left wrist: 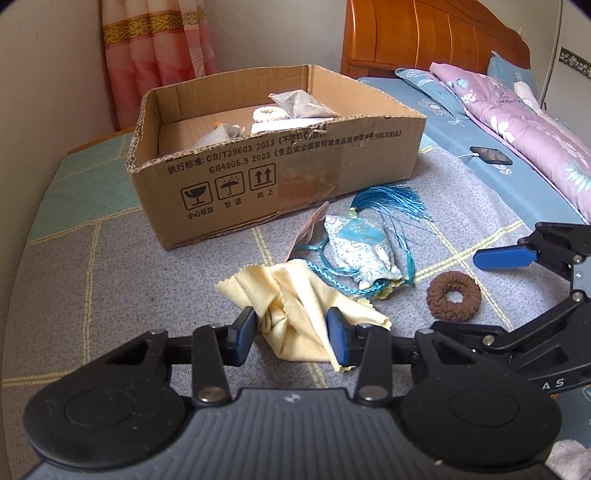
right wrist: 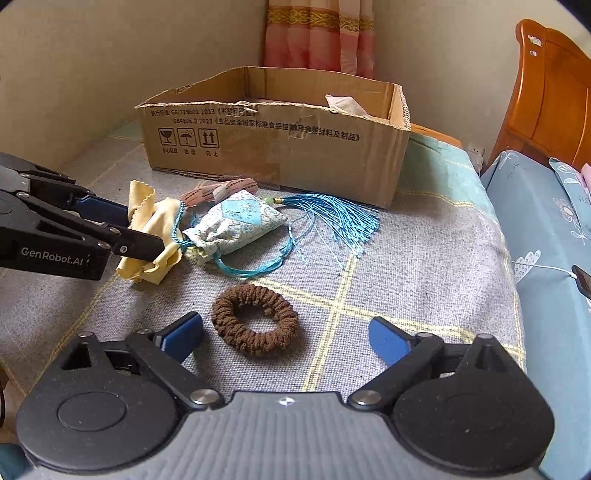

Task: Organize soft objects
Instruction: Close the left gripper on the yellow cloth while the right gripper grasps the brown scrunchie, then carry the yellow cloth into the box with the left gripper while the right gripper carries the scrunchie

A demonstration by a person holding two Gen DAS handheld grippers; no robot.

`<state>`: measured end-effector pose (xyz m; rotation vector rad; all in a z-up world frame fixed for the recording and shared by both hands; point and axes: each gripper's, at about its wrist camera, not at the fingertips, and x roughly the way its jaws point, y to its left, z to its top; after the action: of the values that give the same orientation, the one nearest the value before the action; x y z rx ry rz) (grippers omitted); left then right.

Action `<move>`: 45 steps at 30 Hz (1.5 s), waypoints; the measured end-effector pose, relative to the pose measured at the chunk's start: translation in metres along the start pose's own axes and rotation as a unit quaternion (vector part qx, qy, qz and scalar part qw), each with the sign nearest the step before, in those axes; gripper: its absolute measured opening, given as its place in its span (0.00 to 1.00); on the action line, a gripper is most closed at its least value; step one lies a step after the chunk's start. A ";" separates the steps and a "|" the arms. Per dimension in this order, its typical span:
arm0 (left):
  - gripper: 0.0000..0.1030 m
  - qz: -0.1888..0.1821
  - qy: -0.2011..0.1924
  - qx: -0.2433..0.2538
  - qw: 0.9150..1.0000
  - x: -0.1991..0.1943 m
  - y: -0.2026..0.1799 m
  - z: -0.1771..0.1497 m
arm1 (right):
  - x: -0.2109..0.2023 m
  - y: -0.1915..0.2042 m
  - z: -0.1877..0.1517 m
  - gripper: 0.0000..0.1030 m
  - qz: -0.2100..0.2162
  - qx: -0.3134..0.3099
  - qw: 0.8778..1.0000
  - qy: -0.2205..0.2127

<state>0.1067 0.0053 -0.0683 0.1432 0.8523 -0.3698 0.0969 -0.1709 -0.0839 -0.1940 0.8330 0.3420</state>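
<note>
Straddling a crumpled yellow cloth [left wrist: 295,314], the left gripper [left wrist: 291,334] has its fingers touching both sides without squeezing tight; the right gripper [right wrist: 286,338] stands spread wide, the brown scrunchie [right wrist: 255,319] lying between its fingertips, the cardboard box [right wrist: 280,147] beyond.

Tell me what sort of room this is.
Most likely a bedroom. A wooden headboard stands behind a bed with a floral quilt, and a pink curtain hangs in the corner. The cardboard box sits on a cloth-covered surface beside the bed.
</note>
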 end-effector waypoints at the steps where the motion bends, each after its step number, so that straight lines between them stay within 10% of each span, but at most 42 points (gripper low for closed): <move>1: 0.40 0.000 0.001 -0.003 1.000 -0.001 0.002 -0.001 | -0.002 0.001 0.000 0.80 0.006 -0.004 1.000 -0.003; 7: 0.42 0.003 0.001 -0.002 1.000 0.000 -0.003 -0.001 | -0.005 0.009 0.004 0.52 0.012 -0.011 1.000 -0.012; 15: 0.71 -0.035 0.006 0.000 0.999 0.003 -0.014 0.000 | -0.005 0.009 0.004 0.51 0.013 -0.011 1.000 -0.013; 28: 0.85 0.013 0.013 -0.001 1.000 0.016 -0.026 0.005 | -0.006 0.010 0.003 0.52 0.013 -0.017 1.000 -0.016; 37: 0.66 0.013 0.009 -0.004 1.000 0.009 -0.020 0.003 | -0.007 0.009 0.003 0.52 0.012 -0.016 1.000 -0.016; 45: 0.69 0.025 0.008 -0.012 1.000 0.012 -0.019 0.006 | -0.006 0.011 0.002 0.53 0.011 -0.016 1.000 -0.018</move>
<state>0.1114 -0.0173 -0.0728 0.1457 0.8661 -0.3126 0.0909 -0.1617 -0.0782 -0.2078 0.7947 0.3775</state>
